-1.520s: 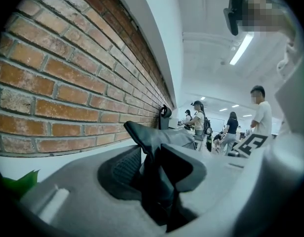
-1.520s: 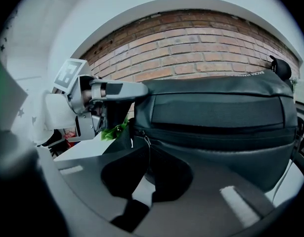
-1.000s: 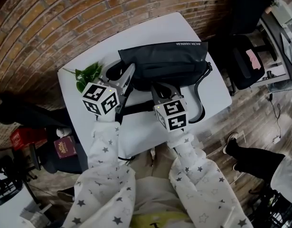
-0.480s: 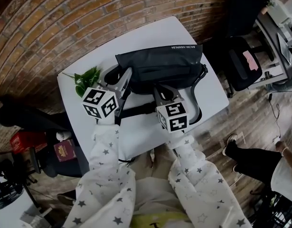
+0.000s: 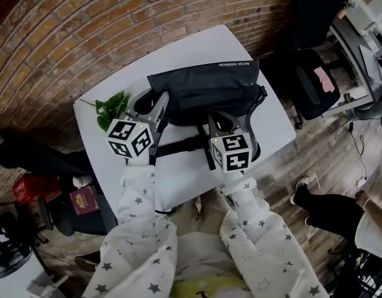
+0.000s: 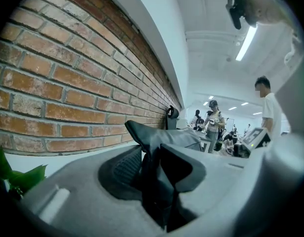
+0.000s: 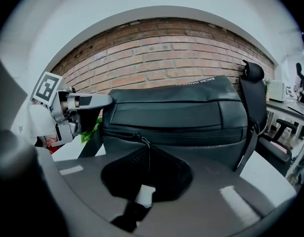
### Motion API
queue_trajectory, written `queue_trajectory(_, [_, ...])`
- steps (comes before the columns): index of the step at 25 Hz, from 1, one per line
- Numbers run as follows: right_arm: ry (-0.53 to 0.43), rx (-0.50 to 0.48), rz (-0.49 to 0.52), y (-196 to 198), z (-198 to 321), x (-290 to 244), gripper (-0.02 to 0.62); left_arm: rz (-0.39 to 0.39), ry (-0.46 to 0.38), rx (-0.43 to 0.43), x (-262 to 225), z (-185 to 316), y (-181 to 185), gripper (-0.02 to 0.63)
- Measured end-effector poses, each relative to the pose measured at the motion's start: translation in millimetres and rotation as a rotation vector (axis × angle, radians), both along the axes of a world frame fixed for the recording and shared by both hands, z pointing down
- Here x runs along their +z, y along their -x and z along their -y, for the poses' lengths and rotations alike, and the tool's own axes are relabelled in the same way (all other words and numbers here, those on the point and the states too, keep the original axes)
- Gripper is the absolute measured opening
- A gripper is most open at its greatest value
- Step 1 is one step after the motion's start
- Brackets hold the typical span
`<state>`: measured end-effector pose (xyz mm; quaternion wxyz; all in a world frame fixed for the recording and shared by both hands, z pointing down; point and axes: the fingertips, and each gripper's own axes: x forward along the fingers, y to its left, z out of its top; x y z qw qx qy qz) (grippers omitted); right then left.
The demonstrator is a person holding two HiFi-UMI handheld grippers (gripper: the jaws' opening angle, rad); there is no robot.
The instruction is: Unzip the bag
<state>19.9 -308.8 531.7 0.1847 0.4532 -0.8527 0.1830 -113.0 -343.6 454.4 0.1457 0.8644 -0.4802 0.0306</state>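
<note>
While the black bag (image 5: 203, 87) lies lengthwise on the white table (image 5: 178, 188), close to the brick wall (image 5: 85, 36), both tools are at its near side. The left gripper (image 5: 159, 104) reaches in at the bag's left end. Its own view shows the two jaws closed on a raised fold of black fabric at that end, with the cloth pinched upright between the pads. Just left of it, a green plant (image 5: 114, 106) lies on the table, near the bag's end but apart from it.

The right gripper (image 5: 224, 120) meets the bag's front face nearer the middle and points slightly downward. In the right gripper view its jaws are almost together, clamped on the thin dark zipper pull (image 7: 148, 154), which runs straight down from the slider (image 7: 137, 136) into the pads. The slider sits on the zipper (image 7: 201, 138) that crosses the front panel below the flap, towards the bag's left part as this view shows it. Whether the teeth to the left of the slider are parted is hard to judge, since that stretch is dark and partly behind the jaw.

A black strap (image 5: 184, 145) lies on the table between the two grippers, and another part of it loops around the bag's right end.
</note>
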Motion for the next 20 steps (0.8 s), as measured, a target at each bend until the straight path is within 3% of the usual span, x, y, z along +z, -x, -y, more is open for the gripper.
queue_trajectory(20, [-0.017,0.106,-0.032,-38,12,-4,0.018,0.004,-0.005,-0.027,-1,0,2,0.118])
